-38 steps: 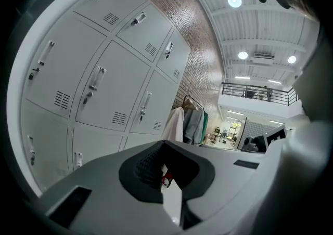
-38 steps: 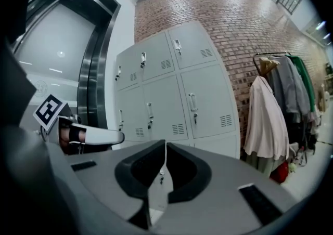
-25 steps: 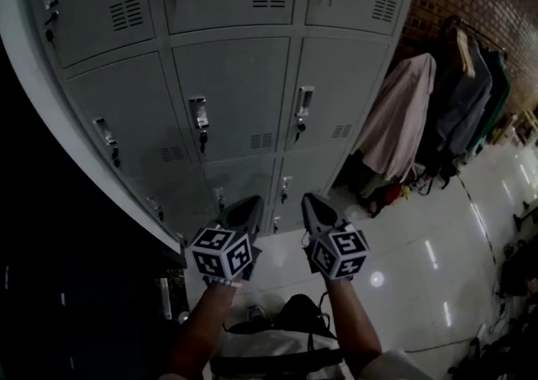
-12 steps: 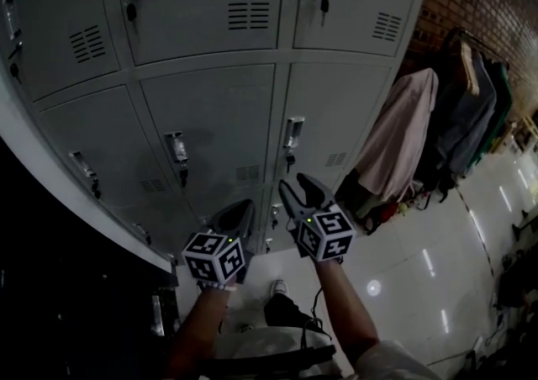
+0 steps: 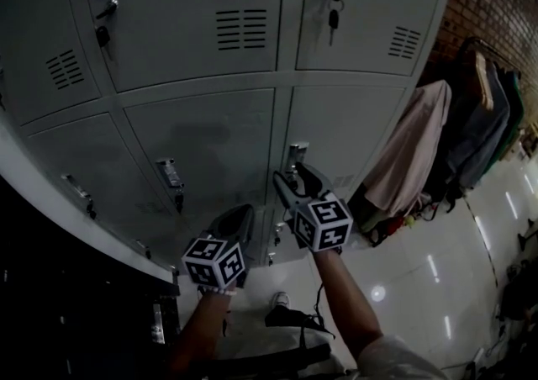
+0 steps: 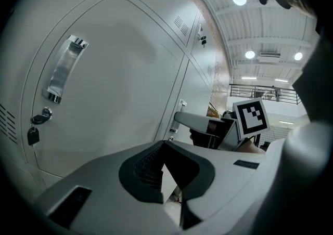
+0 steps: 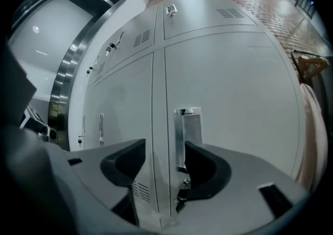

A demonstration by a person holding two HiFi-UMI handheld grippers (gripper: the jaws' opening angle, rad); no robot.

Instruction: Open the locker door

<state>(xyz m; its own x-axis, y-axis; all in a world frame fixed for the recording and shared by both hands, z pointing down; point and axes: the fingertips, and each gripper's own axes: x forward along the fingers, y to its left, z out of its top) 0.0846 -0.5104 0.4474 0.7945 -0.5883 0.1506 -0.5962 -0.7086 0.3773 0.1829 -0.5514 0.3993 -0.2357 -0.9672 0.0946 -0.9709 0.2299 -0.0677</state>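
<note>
Grey lockers fill the head view. The locker door (image 5: 357, 130) in the middle row has a chrome handle (image 5: 296, 154) at its left edge. My right gripper (image 5: 290, 173) is raised just short of that handle, its jaws opening with nothing pressed between them. In the right gripper view the handle (image 7: 187, 132) stands ahead in the gap of the right gripper (image 7: 165, 148), with a key (image 7: 182, 196) hanging in the lock below it. My left gripper (image 5: 235, 219) hangs lower to the left, shut and empty (image 6: 164, 145), facing the neighbouring door's handle (image 6: 65, 70).
Neighbouring lockers carry their own handles and keys (image 5: 334, 17). Coats (image 5: 416, 160) hang on a rack at the right, against a brick wall (image 5: 492, 0). A glossy floor (image 5: 437, 273) lies below. A dark opening borders the lockers on the left.
My right gripper has risen toward the locker handle and its jaws have spread from shut to wide. The view has moved closer to the lockers. The left gripper stays low and shut.
</note>
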